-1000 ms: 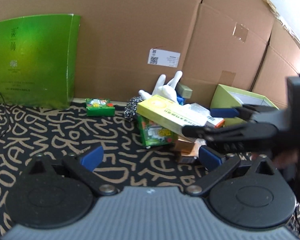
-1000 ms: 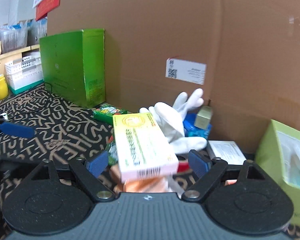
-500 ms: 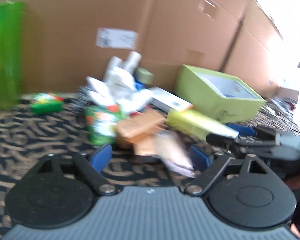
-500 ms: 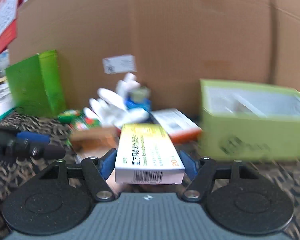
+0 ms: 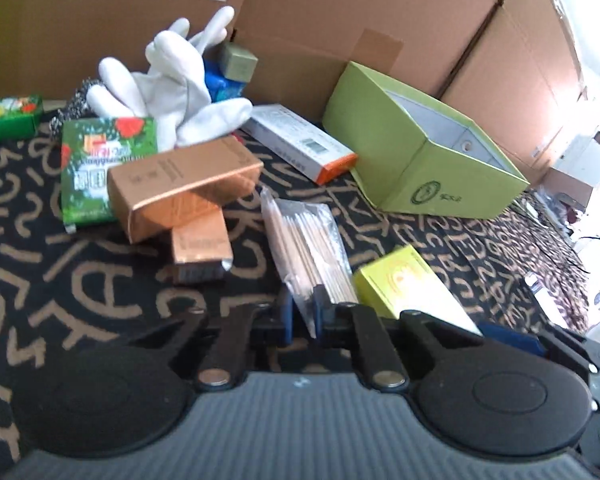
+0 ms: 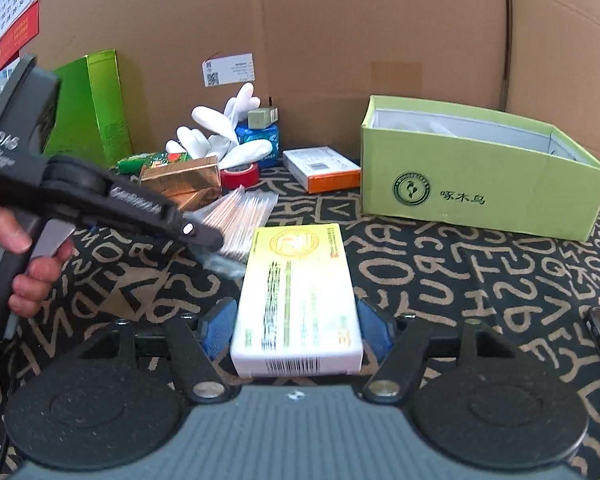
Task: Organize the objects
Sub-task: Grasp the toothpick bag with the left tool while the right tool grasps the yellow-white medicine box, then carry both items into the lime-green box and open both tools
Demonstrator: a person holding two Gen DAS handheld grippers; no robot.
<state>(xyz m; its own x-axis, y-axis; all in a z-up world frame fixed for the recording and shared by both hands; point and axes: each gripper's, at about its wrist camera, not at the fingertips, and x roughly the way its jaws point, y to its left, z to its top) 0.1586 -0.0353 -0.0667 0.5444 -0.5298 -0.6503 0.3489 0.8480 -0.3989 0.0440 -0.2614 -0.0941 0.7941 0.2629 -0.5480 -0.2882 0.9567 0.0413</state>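
Note:
A clear bag of cotton swabs [image 5: 308, 240] lies on the patterned cloth, and my left gripper [image 5: 302, 316] is shut on its near end. The right wrist view shows that gripper [image 6: 208, 240] from the side, its tip on the swab bag [image 6: 240, 216]. My right gripper [image 6: 296, 326] is shut on a yellow and white box [image 6: 296, 292], a pad on each long side, held just above the cloth. The same yellow box [image 5: 404, 288] shows to the right of the swabs. An open light green box [image 6: 480, 196] stands beyond to the right.
A pile sits by the cardboard wall: white glove [image 5: 180, 76], copper boxes [image 5: 180, 184], green packet [image 5: 100, 168], white and orange box [image 5: 300, 144], red tape roll [image 6: 242, 174]. A tall green box [image 6: 88, 108] stands at left. A person's hand [image 6: 24, 264] holds the left gripper.
My left gripper swung right and down to the swab bag and closed on it. My right gripper closed on the yellow box and carried it off the pile, towards the green box.

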